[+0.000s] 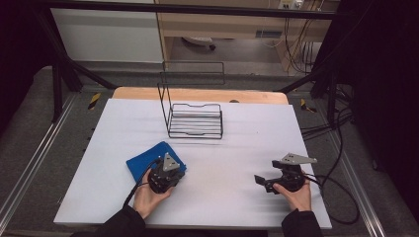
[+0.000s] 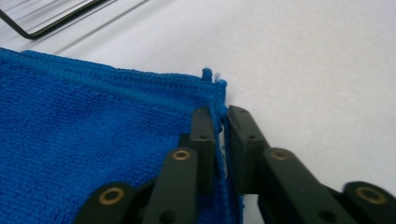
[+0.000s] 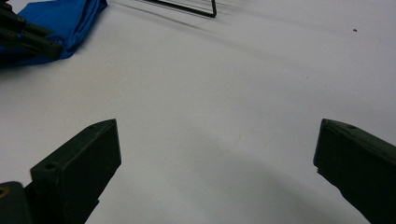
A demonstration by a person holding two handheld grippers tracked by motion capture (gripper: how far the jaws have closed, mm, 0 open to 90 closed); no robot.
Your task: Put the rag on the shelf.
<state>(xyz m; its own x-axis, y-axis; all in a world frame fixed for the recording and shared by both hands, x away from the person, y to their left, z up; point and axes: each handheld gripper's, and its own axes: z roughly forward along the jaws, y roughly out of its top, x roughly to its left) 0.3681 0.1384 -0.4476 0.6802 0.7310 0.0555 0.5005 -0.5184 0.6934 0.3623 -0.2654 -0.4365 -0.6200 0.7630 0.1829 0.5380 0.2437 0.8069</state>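
A folded blue cloth (image 1: 145, 161) lies on the white table (image 1: 232, 143), left of centre. My left gripper (image 1: 169, 166) sits over its right edge. In the left gripper view the cloth (image 2: 88, 135) spreads to the left, and the gripper (image 2: 220, 127) has its two jaws pinched together on the hemmed edge near a corner. My right gripper (image 1: 267, 174) rests low at the table's right side, pointing left. Its jaws (image 3: 217, 140) stand wide apart over bare table with nothing between them. The cloth (image 3: 74, 21) and the left gripper's fingers (image 3: 32, 39) appear at the upper left of the right gripper view.
A black wire rack (image 1: 195, 121) with a tall back handle stands at the table's far middle; its corner shows in the left gripper view (image 2: 51, 23) and the right gripper view (image 3: 187, 7). Cables (image 1: 341, 192) trail off the right edge. Metal frame legs stand beyond the table.
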